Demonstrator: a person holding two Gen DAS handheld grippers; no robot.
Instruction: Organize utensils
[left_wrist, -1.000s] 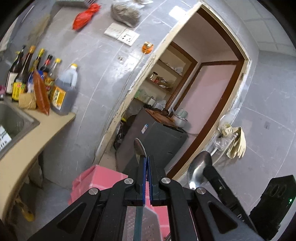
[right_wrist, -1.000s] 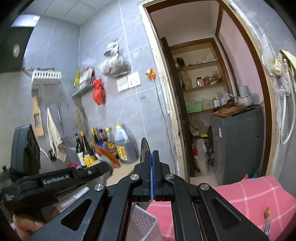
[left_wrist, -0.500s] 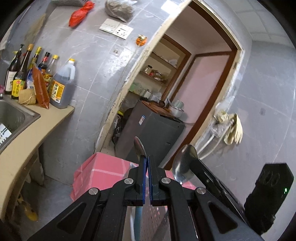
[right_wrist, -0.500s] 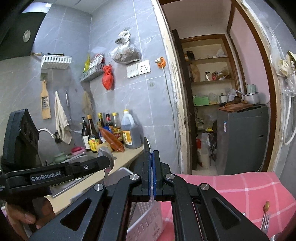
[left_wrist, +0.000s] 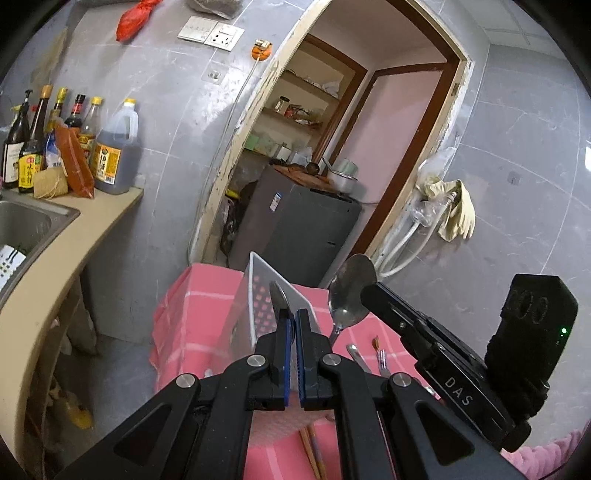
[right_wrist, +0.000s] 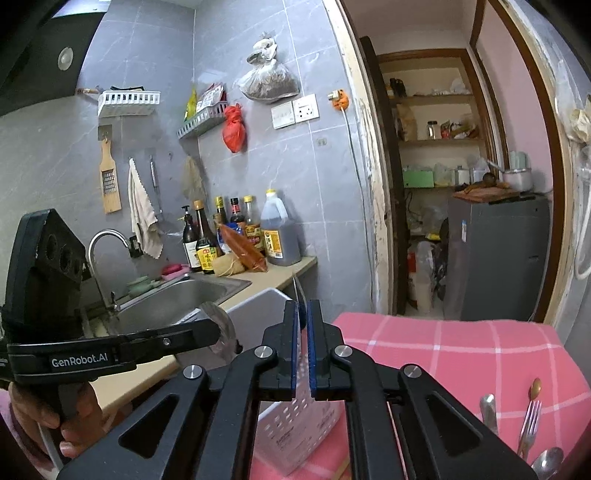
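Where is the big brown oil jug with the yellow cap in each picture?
Left wrist view: the oil jug stands at the left, on the end of the counter, last in the row of bottles.
Right wrist view: the oil jug is near the middle, on the counter's end beside the sink.
Shared landmark: the orange plug on the wall above it.

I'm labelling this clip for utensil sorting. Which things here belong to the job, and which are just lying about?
Job: left tool holding a steel spoon, right tool holding a second spoon, white basket, fork and loose spoon on pink cloth.
Lying about: sauce bottles, oil jug, sink, grater, gloves.
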